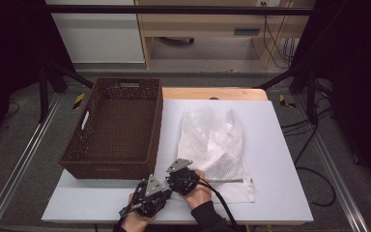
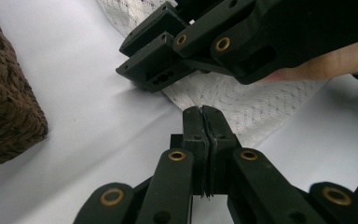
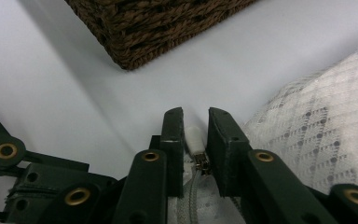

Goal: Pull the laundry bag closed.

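At the bench's [image 1: 280, 159] near edge, the right gripper [image 3: 196, 122] brackets the mesh bag's [image 1: 212, 140] zipper pull [image 3: 194, 139], jaws slightly apart, unclamped; closing off-centre could let it slip. The left gripper [image 2: 202, 112] is fully closed, empty, beside the bag. Count: one bag, one basket [image 1: 113, 123].

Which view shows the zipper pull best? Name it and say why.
The right gripper view: the zipper pull sits close up between the right gripper's fingers, pads not yet pressing it. The high view gives the mesh bag's zipper line as a thin streak; the left gripper view gives the bag's corner, the pull hidden.
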Available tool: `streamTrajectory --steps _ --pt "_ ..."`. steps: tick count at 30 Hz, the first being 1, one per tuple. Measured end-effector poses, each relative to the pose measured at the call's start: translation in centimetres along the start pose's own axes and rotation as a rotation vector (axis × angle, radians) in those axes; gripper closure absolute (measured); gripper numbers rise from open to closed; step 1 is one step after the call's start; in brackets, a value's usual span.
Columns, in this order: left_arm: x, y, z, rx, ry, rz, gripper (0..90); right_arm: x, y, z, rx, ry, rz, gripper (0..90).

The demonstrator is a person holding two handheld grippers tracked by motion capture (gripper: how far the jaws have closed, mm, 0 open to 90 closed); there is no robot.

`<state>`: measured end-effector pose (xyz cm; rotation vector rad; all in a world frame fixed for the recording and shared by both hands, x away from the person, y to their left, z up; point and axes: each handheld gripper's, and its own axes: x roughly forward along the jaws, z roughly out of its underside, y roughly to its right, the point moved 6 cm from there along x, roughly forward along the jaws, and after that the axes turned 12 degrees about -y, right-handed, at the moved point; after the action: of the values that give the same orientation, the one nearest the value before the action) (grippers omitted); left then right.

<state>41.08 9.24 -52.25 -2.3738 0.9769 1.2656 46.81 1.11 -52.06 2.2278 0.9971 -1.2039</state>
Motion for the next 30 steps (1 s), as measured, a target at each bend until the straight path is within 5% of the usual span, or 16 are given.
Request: streamTrajectory --steps 16,30 --pt "0.0 0.1 0.0 -0.009 -0.008 0.007 87.5 -1.7 0.8 -0.3 0.054 0.032 -0.001 81.5" --pt "0.1 0.1 0.0 -0.009 -0.004 0.0 87.4 -1.9 1.4 1.9 0.087 0.018 -0.029 81.5"
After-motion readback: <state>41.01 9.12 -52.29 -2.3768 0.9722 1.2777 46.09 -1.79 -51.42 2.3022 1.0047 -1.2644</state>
